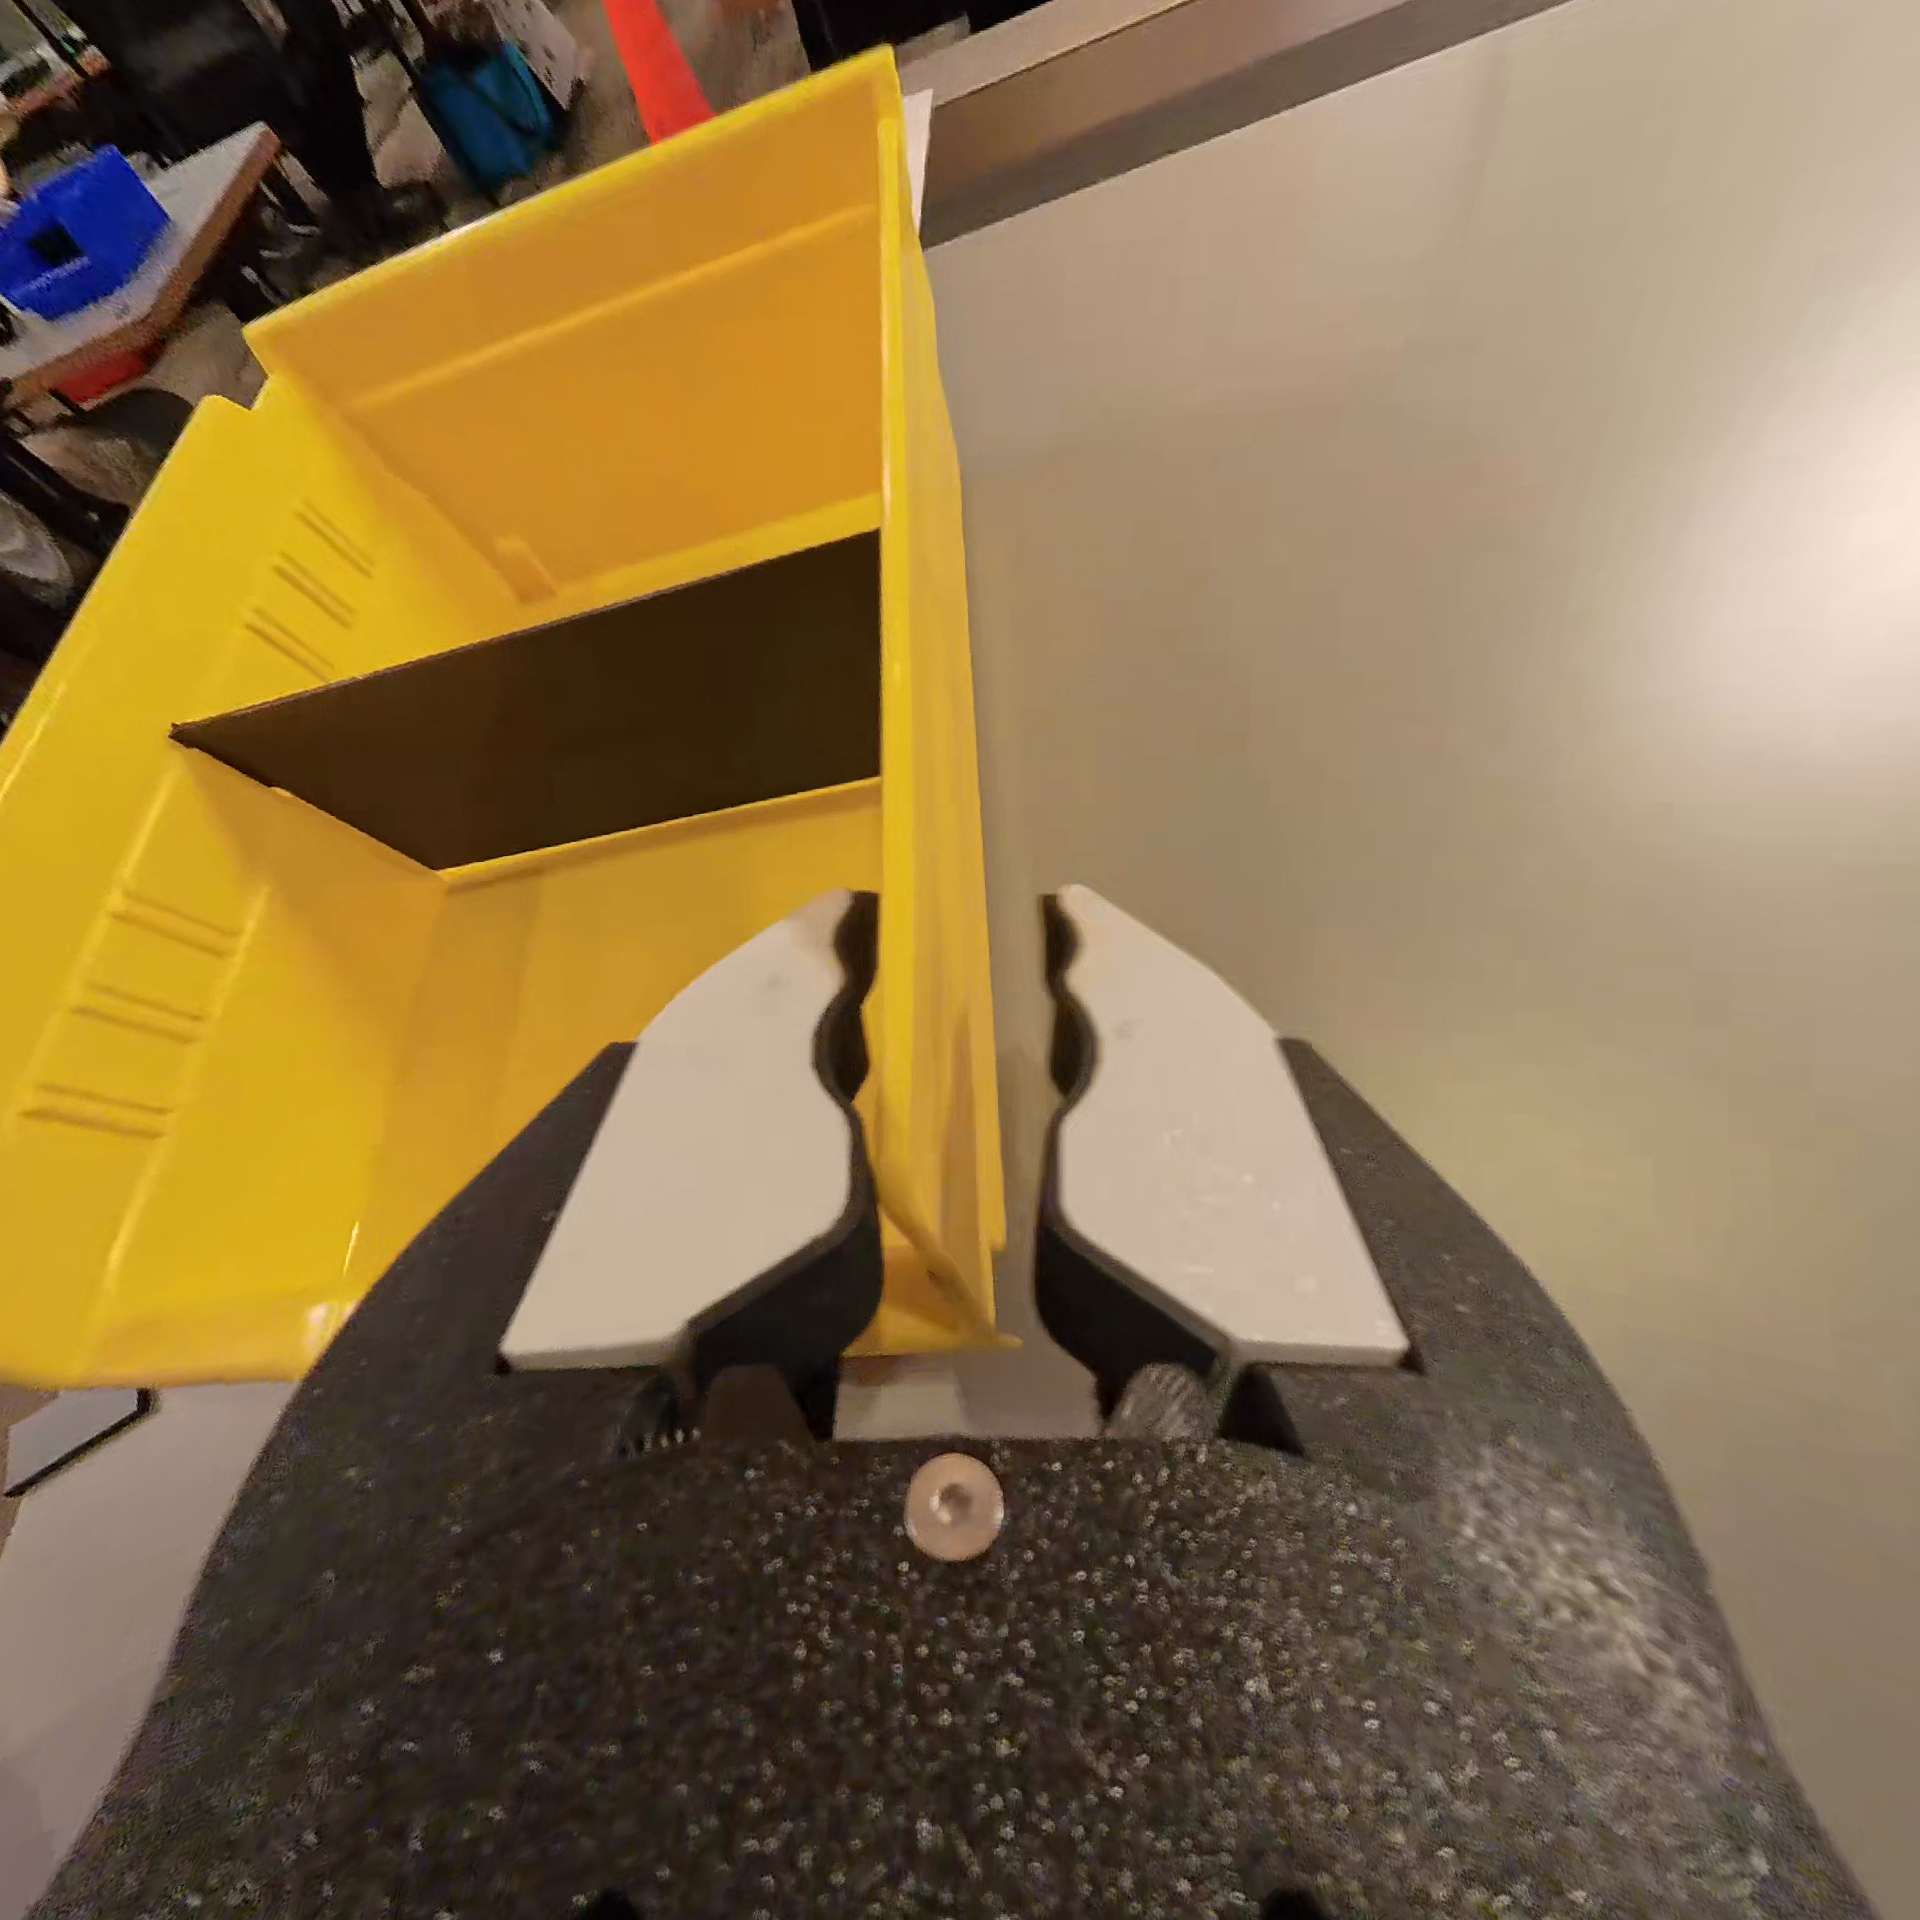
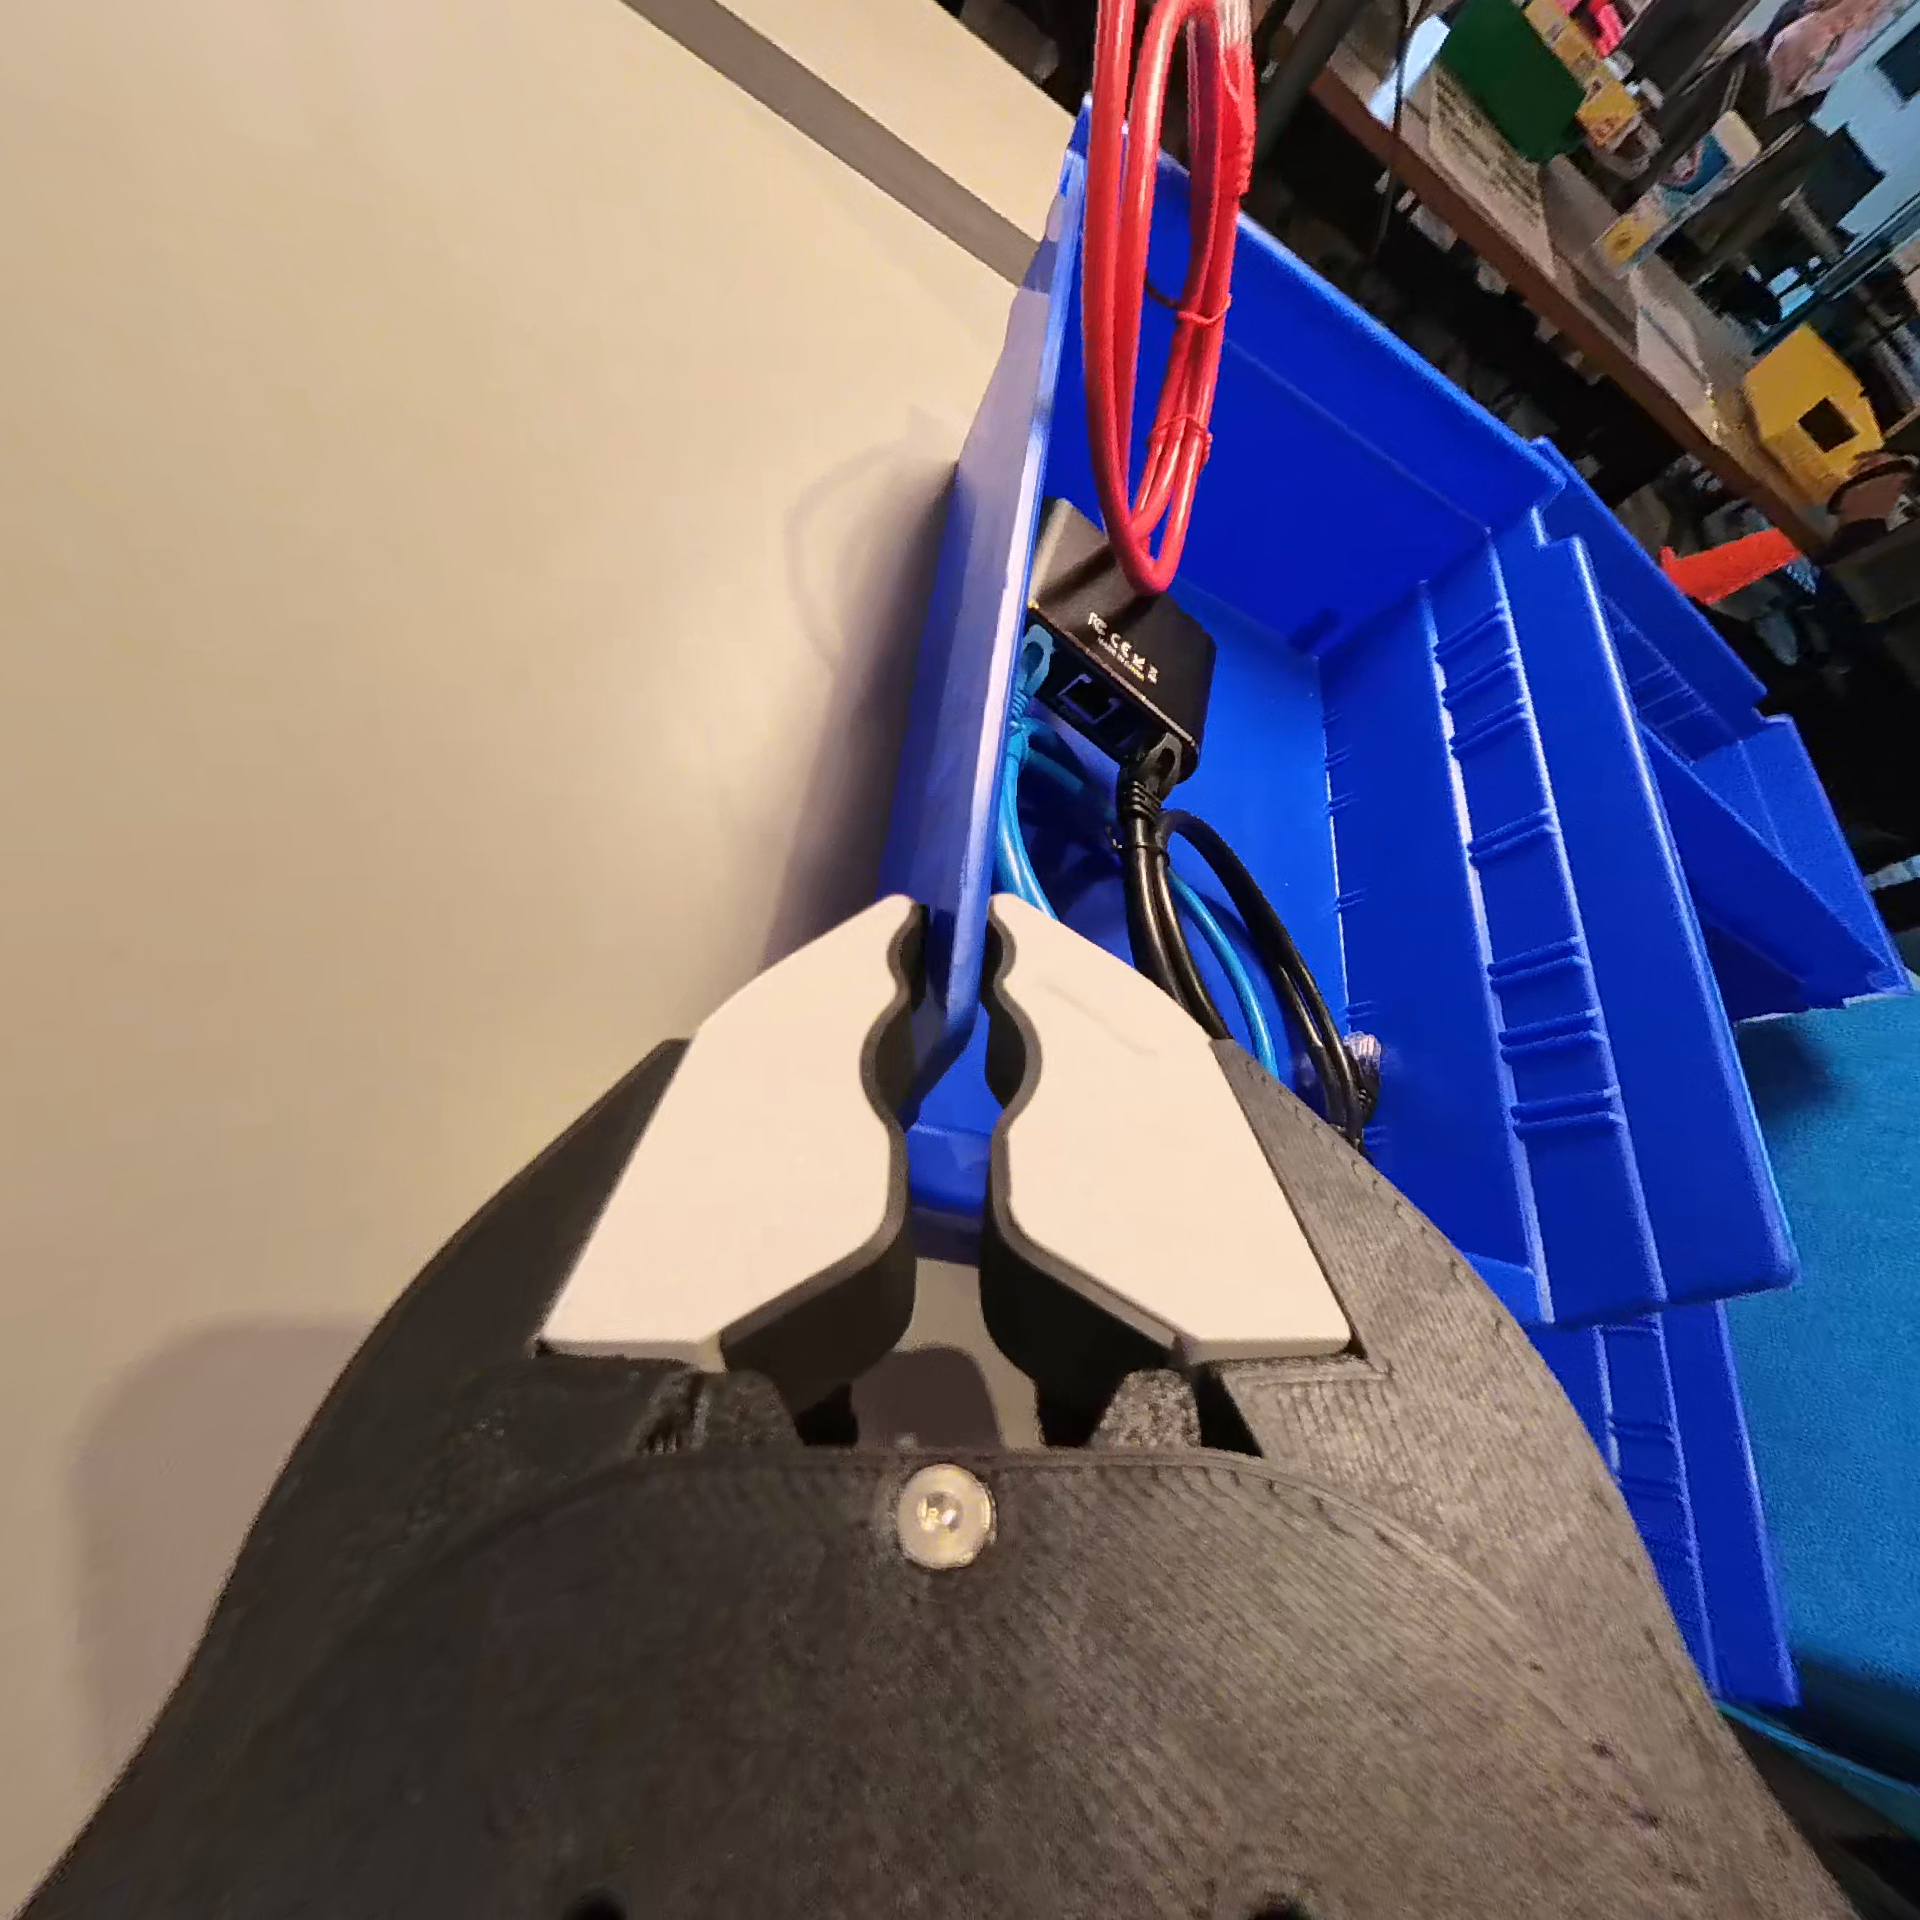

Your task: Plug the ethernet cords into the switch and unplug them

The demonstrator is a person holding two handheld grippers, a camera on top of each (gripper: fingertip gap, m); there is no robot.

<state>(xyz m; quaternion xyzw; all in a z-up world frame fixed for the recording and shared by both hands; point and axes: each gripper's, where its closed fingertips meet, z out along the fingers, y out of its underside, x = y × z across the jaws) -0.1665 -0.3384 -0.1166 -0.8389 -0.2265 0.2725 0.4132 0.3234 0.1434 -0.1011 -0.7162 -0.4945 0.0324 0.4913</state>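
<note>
My left gripper (image 1: 956,914) straddles the side wall of the yellow bin (image 1: 644,416), fingers parted with a gap on the outer side. My right gripper (image 2: 951,920) is pinched onto the blue bin (image 2: 1507,831) wall. Inside that bin lies the black switch (image 2: 1127,634) — a blue cord (image 2: 1023,727) and a black cord (image 2: 1153,800) plugged in, a red cord (image 2: 1164,260) coiled above it.

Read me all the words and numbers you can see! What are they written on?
Black switch in the blue bin: small pale marks and tiny print on its face; I do not read writing out.
Blue box, far off in the left wrist view: faint print, too blurred to read.
Boxes on the shelves: labels too small to read.
Yellow bin: none.
</note>
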